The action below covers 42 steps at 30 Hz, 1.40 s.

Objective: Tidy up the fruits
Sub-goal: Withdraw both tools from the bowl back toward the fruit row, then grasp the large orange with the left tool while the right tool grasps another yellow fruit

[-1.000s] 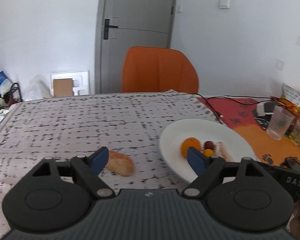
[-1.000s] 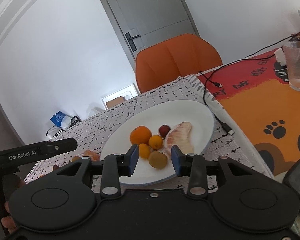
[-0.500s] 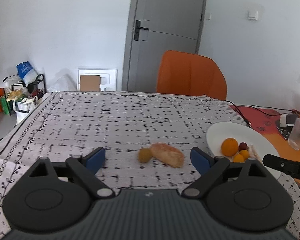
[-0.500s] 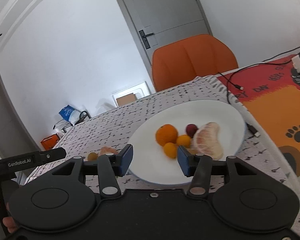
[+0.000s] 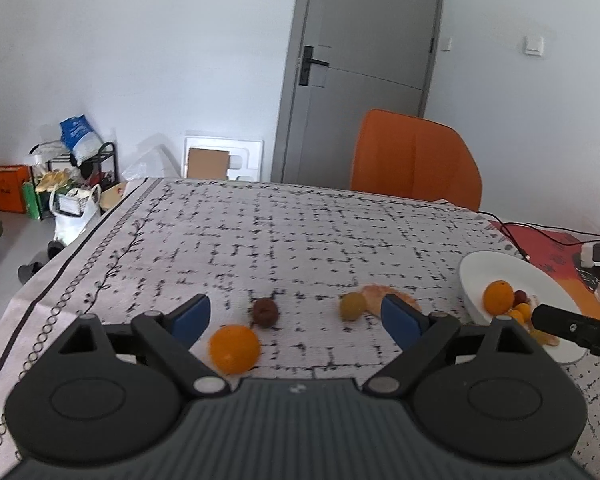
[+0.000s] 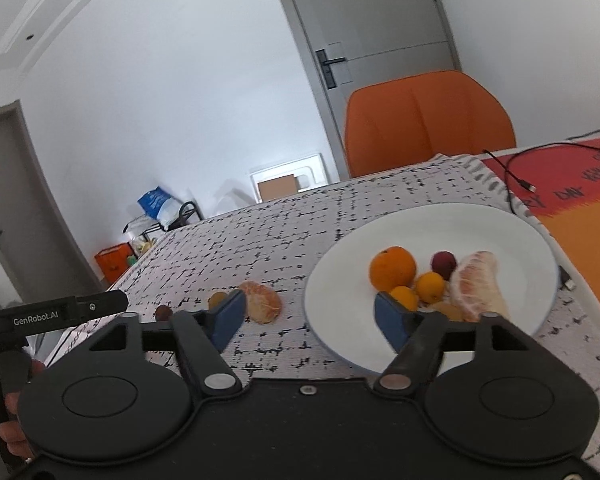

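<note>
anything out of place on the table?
Yes: four fruits lie loose on the tablecloth, not on the plate with the rest: an orange, a brown fruit, a yellow-green fruit and a peeled segment. Nothing looks spilled or damaged.

Two low wrist views across the tablecloth [image 5: 300,240] toward the door [image 6: 380,20], sharing the plate [image 6: 440,224]
</note>
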Each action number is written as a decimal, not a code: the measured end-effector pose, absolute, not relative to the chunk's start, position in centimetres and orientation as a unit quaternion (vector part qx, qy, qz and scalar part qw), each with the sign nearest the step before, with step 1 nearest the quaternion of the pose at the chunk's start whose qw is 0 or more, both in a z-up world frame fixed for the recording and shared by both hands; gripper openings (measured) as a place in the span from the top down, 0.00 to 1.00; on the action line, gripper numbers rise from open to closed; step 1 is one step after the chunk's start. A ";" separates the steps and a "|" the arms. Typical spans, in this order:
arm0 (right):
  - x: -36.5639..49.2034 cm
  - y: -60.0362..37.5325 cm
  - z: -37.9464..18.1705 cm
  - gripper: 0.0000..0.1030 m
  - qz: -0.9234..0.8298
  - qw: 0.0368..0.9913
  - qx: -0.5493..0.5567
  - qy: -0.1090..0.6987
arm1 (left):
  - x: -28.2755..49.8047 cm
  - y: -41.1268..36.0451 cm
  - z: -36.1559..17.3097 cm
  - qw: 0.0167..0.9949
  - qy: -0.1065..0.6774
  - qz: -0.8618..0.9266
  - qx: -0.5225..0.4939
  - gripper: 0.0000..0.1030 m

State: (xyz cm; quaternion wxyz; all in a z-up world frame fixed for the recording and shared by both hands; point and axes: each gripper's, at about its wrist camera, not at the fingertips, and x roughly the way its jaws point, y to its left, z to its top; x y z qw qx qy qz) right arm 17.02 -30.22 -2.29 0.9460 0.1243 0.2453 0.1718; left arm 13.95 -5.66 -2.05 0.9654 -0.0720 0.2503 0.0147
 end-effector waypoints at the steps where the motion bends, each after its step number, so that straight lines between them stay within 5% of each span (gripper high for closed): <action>1: 17.1 -30.0 -2.3 0.20 0.175 0.946 0.121 0.245 | 13.9 -5.3 -2.2 0.965 0.252 0.017 -0.076 0.12; 9: 17.6 -28.4 -2.3 0.00 0.192 0.946 0.103 0.239 | 13.6 -3.4 -3.4 0.959 0.263 0.031 -0.097 0.11; 27: 19.1 -25.3 -2.9 0.00 0.224 0.938 0.073 0.254 | 15.1 -2.3 -5.7 0.954 0.276 0.045 -0.108 0.17; 34: 20.2 -23.3 -3.2 0.16 0.243 0.930 0.060 0.269 | 16.1 -2.1 -6.7 0.946 0.299 0.038 -0.115 0.40; 38: 20.7 -22.1 -3.5 0.25 0.255 0.925 0.051 0.277 | 16.5 -1.7 -7.1 0.944 0.306 0.040 -0.118 0.64; 42: 21.3 -21.2 -3.6 0.37 0.251 0.925 0.045 0.283 | 16.5 -1.0 -6.9 0.943 0.305 0.040 -0.129 0.65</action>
